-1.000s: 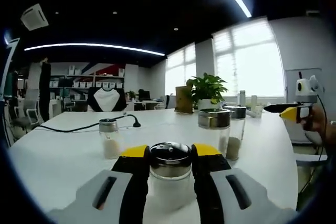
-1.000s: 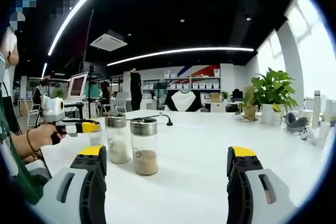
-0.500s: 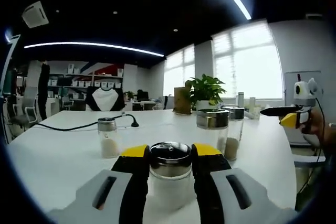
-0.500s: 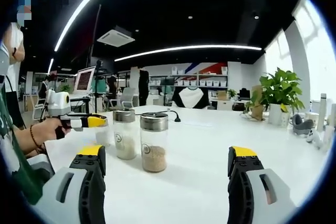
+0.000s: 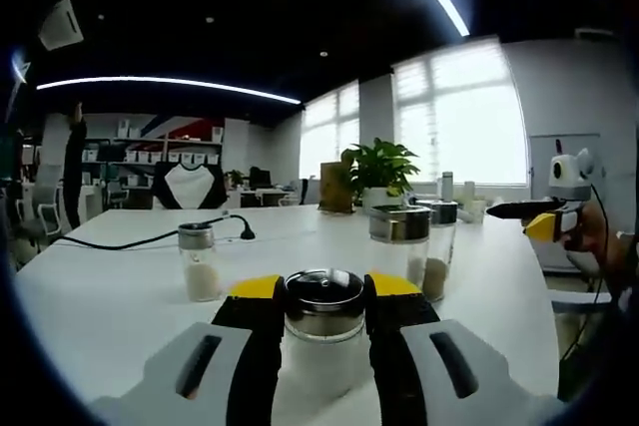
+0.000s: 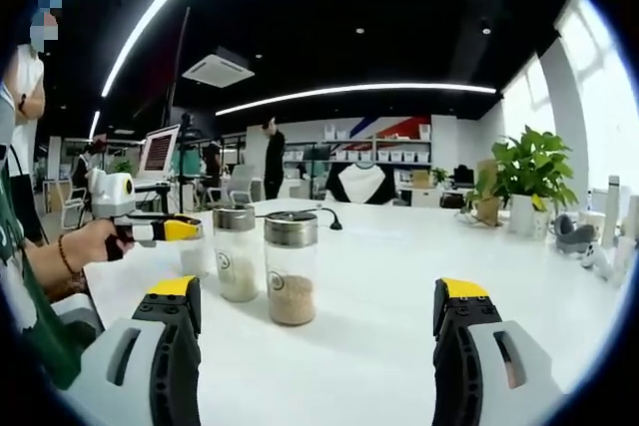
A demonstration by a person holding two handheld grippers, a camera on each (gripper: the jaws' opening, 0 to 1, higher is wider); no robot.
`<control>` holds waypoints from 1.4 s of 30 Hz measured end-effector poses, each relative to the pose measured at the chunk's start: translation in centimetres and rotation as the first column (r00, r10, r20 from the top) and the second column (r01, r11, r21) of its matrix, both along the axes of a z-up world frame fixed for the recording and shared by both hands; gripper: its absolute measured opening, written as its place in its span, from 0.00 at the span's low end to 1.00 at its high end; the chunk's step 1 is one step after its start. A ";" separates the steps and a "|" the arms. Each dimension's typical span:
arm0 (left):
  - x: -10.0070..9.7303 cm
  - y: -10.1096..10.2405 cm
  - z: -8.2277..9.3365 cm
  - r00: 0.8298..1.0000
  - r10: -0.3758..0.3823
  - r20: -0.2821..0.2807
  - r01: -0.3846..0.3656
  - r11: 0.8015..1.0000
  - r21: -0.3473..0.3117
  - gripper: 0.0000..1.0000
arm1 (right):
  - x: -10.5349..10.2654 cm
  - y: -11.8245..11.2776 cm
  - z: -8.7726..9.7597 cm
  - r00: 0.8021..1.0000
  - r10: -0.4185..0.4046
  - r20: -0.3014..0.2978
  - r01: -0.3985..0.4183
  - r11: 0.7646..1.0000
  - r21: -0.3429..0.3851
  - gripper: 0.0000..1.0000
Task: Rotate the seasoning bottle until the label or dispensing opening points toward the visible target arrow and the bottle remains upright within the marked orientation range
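nothing on the worktop (image 5: 100,296) had shifted since the earlier frames; the bottle (image 5: 323,331) stayed upright near the worktop's front edge, pinched at its metal cap between the yellow-tipped jaws of the left tool (image 5: 323,288). two taller jars (image 5: 403,246) stood just beyond it, a small shaker (image 5: 199,261) off to one side. the right tool (image 6: 324,301) hung spread, apart from the jars, gripping nothing.
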State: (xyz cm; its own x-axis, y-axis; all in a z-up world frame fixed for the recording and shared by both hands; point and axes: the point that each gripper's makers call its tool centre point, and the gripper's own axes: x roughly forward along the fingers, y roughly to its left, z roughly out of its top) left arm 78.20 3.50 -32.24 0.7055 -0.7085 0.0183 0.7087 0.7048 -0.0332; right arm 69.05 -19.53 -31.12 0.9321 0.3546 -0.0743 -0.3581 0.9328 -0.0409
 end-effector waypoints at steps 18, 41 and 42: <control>0.1 0.2 0.0 0.991 -0.130 -0.027 0.130 0.991 0.019 0.33 | -0.1 -0.1 0.0 1.000 0.000 -0.005 0.000 1.000 0.014 0.99; 0.0 -0.1 -0.1 0.998 0.053 -0.029 -0.052 0.998 0.022 0.33 | 0.0 -0.4 -0.2 1.000 -0.003 -0.015 0.004 1.000 0.017 0.99; 0.0 -0.1 -0.1 0.997 0.067 -0.029 -0.066 0.998 0.024 0.33 | 0.0 -0.4 -0.2 1.000 -0.005 -0.016 0.006 1.000 0.016 0.99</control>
